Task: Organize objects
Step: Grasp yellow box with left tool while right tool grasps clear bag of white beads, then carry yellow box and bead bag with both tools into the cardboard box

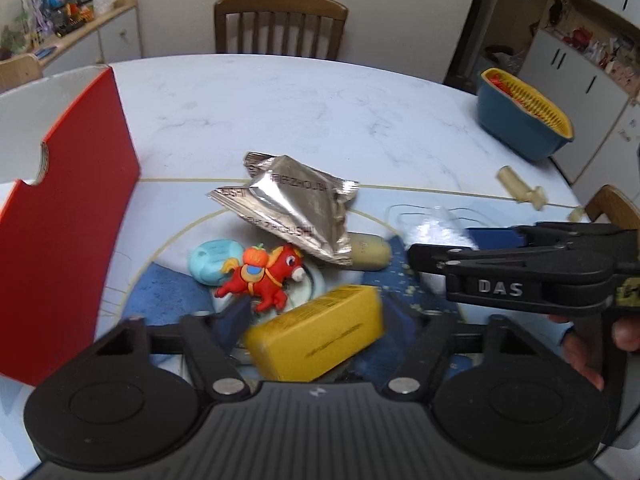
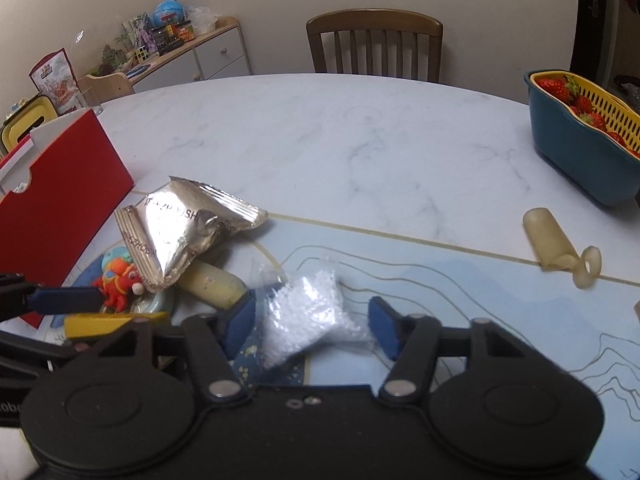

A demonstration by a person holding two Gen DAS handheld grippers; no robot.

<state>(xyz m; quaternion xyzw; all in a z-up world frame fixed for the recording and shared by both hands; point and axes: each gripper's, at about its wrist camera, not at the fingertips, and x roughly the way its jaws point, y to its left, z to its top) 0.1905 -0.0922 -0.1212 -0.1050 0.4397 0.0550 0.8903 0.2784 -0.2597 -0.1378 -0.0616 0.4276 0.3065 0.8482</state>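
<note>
A pile lies on the table in front of me: a silver foil packet (image 1: 292, 204) (image 2: 180, 232), a red toy horse (image 1: 264, 276) (image 2: 118, 280), a light blue case (image 1: 212, 260), a cream tube (image 1: 370, 254) (image 2: 212, 282) and a yellow box (image 1: 316, 332). My left gripper (image 1: 316, 328) stands around the yellow box, jaws wide; contact is unclear. My right gripper (image 2: 312, 326) is open around a clear bag of white granules (image 2: 312, 316); it also shows in the left wrist view (image 1: 440, 248).
An open red box (image 1: 64, 216) (image 2: 60, 200) stands at the left. A blue basket with strawberries (image 2: 580, 136) (image 1: 524, 120) sits at the far right. A cream silicone piece (image 2: 560, 248) (image 1: 520, 188) lies right of centre. A chair (image 2: 376, 44) stands behind the table.
</note>
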